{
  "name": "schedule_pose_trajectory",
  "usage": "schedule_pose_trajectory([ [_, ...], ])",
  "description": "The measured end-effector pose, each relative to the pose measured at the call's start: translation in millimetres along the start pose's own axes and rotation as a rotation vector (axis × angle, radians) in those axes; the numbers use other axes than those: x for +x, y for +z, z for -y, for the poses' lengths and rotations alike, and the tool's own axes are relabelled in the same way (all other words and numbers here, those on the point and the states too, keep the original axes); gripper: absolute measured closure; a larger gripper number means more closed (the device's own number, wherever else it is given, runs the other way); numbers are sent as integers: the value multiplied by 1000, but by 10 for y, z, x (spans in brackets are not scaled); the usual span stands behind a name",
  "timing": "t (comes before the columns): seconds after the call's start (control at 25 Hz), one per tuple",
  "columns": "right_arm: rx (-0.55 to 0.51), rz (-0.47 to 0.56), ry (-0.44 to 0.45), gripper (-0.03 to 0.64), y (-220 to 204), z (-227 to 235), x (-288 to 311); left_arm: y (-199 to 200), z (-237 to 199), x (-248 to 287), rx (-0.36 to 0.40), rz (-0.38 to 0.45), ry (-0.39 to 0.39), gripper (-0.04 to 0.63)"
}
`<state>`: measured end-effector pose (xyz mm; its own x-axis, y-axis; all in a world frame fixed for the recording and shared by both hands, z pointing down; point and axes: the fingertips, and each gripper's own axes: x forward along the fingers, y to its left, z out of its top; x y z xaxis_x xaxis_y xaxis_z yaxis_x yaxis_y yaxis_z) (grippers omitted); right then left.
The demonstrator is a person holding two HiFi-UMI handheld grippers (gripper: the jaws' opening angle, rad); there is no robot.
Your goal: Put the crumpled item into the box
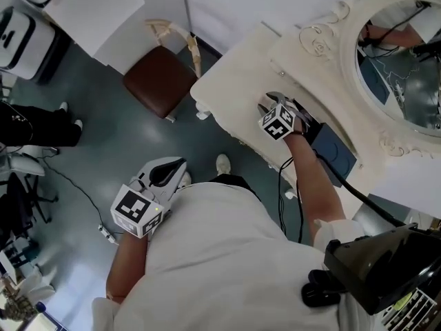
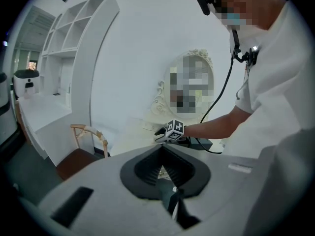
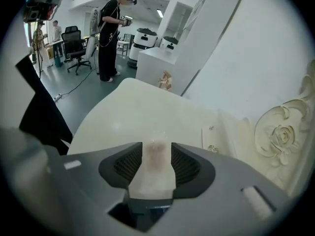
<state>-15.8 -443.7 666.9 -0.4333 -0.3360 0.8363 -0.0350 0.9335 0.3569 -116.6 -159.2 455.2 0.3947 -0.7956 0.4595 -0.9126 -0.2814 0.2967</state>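
Over the cream dressing table (image 1: 234, 81), holds the right gripper (image 1: 270, 105) pointed down, jaws spread wide with only bare tabletop between them. Holds the left gripper (image 1: 178, 165) low beside the torso, above the floor (image 1: 103, 150), jaw tips together. Cannot pick out the crumpled item in any view. Brown-seated chair (image 1: 160, 81) beside the table.

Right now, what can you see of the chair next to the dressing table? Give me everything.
The chair is small, with a pale wooden frame and a dark brown, smooth-looking seat pad shaped like a rounded square. Its curved back rail is light wood and looks carved or wrapped in places. It stands upright on the grey-blue floor, beside the end of the cream dressing table but apart from it, with its back rail on the side of the white wall. Nothing lies on the seat.
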Motion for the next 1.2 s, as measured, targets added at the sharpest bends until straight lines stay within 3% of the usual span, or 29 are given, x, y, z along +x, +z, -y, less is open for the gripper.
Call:
schedule_pose_trajectory([
  [0.24,-46,-74,60,428,-118,-6,242,53,-37,50,-24,2,53,593],
  [0.56,-57,-25,59,477,-50,48,194,100,20,202,-24,-2,62,594],
  [0.88,-30,68,-8,486,122,213,-365,192,140,450,20,-12,-14,594],
  [1.2,41,25,-67,488,-462,379,-881,304,390,797,75,-21,-130,594],
])
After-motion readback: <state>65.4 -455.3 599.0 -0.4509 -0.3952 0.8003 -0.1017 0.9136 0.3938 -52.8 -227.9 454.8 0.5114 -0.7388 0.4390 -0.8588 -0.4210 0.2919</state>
